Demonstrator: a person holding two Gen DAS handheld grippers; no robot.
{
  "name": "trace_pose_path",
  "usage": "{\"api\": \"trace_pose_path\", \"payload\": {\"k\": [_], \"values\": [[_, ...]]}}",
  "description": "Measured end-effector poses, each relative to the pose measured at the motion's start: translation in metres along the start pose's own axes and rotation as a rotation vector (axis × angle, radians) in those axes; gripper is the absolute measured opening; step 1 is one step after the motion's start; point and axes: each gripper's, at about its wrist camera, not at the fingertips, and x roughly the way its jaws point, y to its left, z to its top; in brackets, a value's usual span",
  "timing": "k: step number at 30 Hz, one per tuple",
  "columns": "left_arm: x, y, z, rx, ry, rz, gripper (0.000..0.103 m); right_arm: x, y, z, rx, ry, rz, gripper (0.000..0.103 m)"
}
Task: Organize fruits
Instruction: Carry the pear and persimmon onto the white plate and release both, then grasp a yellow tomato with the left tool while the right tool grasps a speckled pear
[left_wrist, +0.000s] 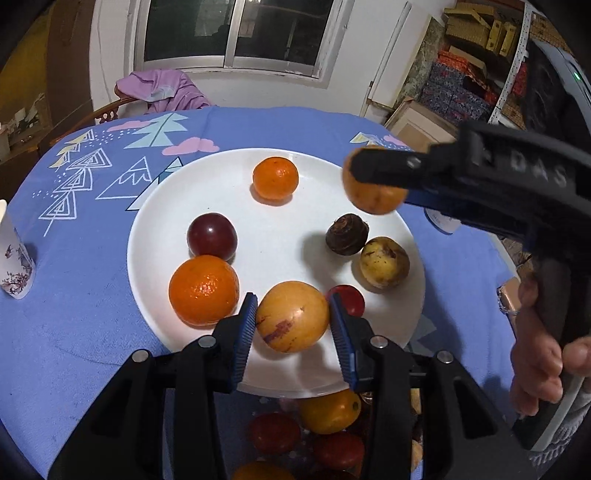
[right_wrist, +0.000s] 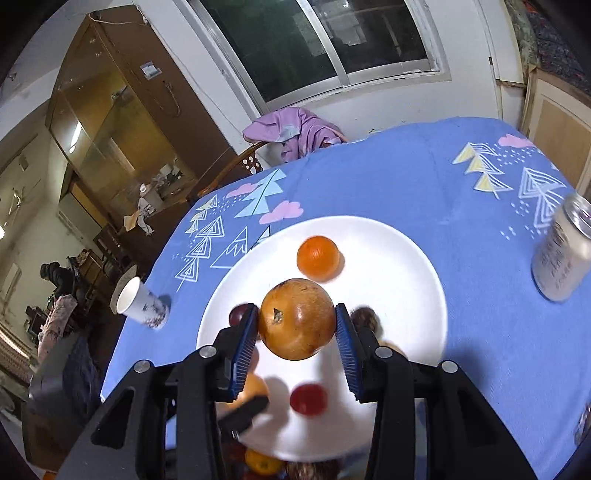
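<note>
I am mid-way through moving fruit onto the white plate (left_wrist: 155, 236) on the table (left_wrist: 92, 295). My left gripper (left_wrist: 293, 328) is clamped on a yellow-orange fruit with purple streaks (left_wrist: 291, 315), held at the plate's six o'clock edge, just beside the large orange (left_wrist: 203, 290) at about eight o'clock. My right gripper (right_wrist: 297, 325) is clamped on a brownish-orange fruit (right_wrist: 297, 319), carried above the plate toward its two o'clock side. Already resting on the plate are a small orange (left_wrist: 275, 178) at twelve, a dark red plum (left_wrist: 211, 236) at nine, and a dark brown fruit (left_wrist: 346, 234) touching a blotchy yellow one (left_wrist: 384, 262) at three to four. More fruit waits below the plate's near rim. I judge the next move calls for lowering each fruit into a bare patch, then easing the fingers apart gently so nothing rolls into its neighbours.
</note>
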Motion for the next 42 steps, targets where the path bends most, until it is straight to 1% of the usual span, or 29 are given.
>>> {"api": "trace_pose_path", "payload": {"k": [2, 4, 6, 10, 13, 15, 17, 19, 25, 27, 29, 33, 34, 36, 39, 42], "values": [[0.006, 0.0, 0.001, 0.018, -0.002, 0.025, 0.039, 0.015, 0.005, 0.004, -0.025, 0.012, -0.031, 0.042], [0.012, 0.001, 0.001, 0.022, 0.009, 0.036, 0.039, 0.03, 0.007, 0.005, -0.051, 0.037, -0.051, 0.042], [0.018, 0.003, 0.0, 0.029, 0.023, 0.034, 0.039, 0.041, 0.005, 0.003, -0.05, 0.049, -0.055, 0.043], [0.02, 0.0, -0.001, 0.05, 0.014, 0.048, 0.04, 0.05, 0.001, -0.002, -0.06, 0.071, -0.058, 0.044], [0.019, 0.001, -0.002, 0.051, 0.018, 0.047, 0.04, 0.037, -0.005, 0.002, -0.021, 0.043, -0.032, 0.044], [0.017, 0.004, -0.002, 0.029, 0.021, 0.037, 0.04, 0.024, -0.005, 0.003, -0.021, 0.027, -0.037, 0.044], [0.009, 0.008, -0.002, 0.01, 0.006, 0.027, 0.04, 0.005, -0.001, 0.001, -0.033, 0.003, -0.04, 0.044], [-0.005, 0.008, -0.005, 0.002, -0.026, 0.032, 0.04, -0.016, 0.002, -0.006, -0.048, -0.025, -0.04, 0.045], [-0.056, 0.008, -0.021, -0.003, -0.11, -0.003, 0.04, -0.075, 0.004, -0.044, -0.079, -0.057, 0.007, 0.049], [-0.068, 0.016, -0.033, -0.023, -0.118, 0.0, 0.04, -0.095, 0.0, -0.063, -0.091, -0.083, 0.016, 0.053], [-0.073, 0.023, -0.051, -0.033, -0.101, 0.011, 0.04, -0.106, -0.009, -0.085, -0.084, -0.088, 0.019, 0.055], [-0.076, 0.025, -0.093, 0.006, -0.059, 0.074, 0.04, -0.105, -0.031, -0.122, -0.033, -0.035, 0.07, 0.055], [-0.077, 0.026, -0.1, 0.008, -0.063, 0.084, 0.042, -0.103, -0.035, -0.128, -0.025, -0.016, 0.076, 0.055], [-0.083, 0.026, -0.105, 0.017, -0.077, 0.1, 0.042, -0.099, -0.041, -0.133, -0.005, 0.006, 0.072, 0.055], [-0.085, 0.03, -0.104, -0.001, -0.096, 0.09, 0.042, -0.099, -0.044, -0.131, 0.001, 0.001, 0.084, 0.055], [-0.083, 0.031, -0.103, -0.016, -0.082, 0.041, 0.042, -0.102, -0.042, -0.133, -0.007, -0.006, 0.084, 0.055]]}}
